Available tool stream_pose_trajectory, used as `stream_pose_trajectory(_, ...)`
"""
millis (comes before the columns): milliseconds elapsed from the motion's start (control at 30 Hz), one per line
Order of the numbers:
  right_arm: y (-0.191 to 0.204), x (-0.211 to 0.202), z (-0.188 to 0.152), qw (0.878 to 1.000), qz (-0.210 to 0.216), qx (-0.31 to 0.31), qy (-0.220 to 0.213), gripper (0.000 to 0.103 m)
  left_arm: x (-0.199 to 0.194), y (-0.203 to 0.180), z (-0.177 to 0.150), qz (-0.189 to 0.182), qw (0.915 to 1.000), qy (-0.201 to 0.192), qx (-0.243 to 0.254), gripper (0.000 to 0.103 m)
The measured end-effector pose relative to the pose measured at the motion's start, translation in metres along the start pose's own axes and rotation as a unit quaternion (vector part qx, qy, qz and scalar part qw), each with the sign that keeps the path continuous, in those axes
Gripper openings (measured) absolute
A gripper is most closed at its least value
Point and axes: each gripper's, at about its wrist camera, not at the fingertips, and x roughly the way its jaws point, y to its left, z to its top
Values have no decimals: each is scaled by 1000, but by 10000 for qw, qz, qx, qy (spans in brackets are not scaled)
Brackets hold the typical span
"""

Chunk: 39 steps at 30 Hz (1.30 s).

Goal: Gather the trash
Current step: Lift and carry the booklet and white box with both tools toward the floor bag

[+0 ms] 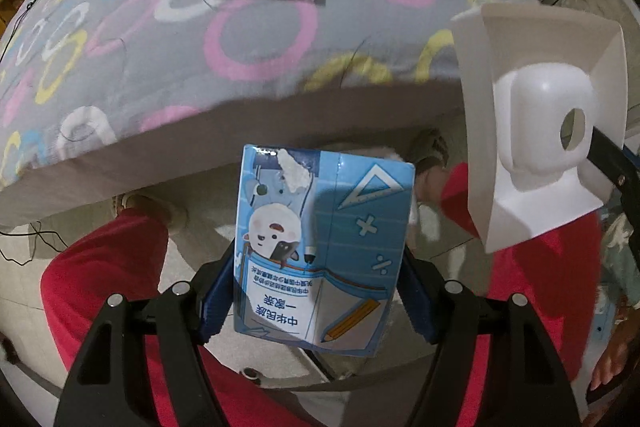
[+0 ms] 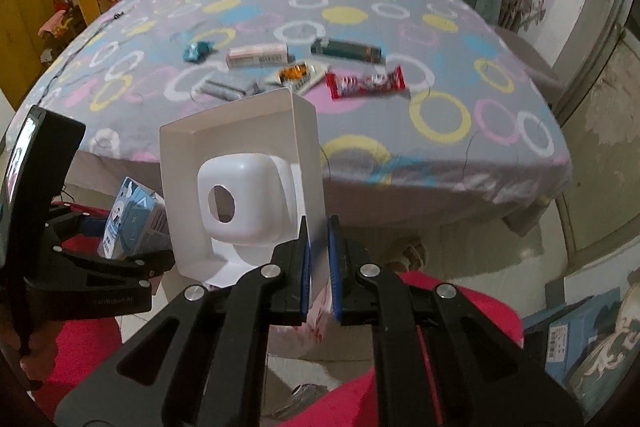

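Two things were already picked up here, one per gripper. The left gripper [image 1: 320, 291] was clamped on a light blue printed cardboard box with a cartoon figure [image 1: 322, 251], squeezed across its width at the lower centre of the left wrist view, probably because the flat sides give the pads something firm to bite. The right gripper [image 2: 319, 263] was clenched on the thin side wall of a white moulded plastic packaging tray [image 2: 240, 155], which sat centre-left in the right wrist view; the wall is about the only pinchable part of it, I reckon.

More trash lay on the grey bedspread with coloured rings [image 2: 460, 39], mid-frame: a red candy wrapper [image 2: 366, 85], a long dark green box [image 2: 346, 50], a pale pink-and-white carton [image 2: 258, 55], a crumpled teal wrapper [image 2: 196, 51], a grey tube-like pack [image 2: 224, 87] and an orange-and-white wrapper [image 2: 298, 74].

Both held items hung past the bed's near edge, over the floor and red trouser legs [image 1: 104, 267]. Room between tray and box looked tight, so they could bump.
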Motion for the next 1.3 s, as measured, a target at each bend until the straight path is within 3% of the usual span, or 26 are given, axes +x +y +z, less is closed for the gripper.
stream_pose_trajectory(767, -16, 119, -34, 9901, -70, 438, 1329, 9, 126, -15, 0, -235, 9914, 1282, -116, 69)
stream_pose_trajectory(1300, -10, 211, -44, 9743, -218, 387, 2208, 9, 211, -4, 3, -410, 9718, 2244, -591, 69)
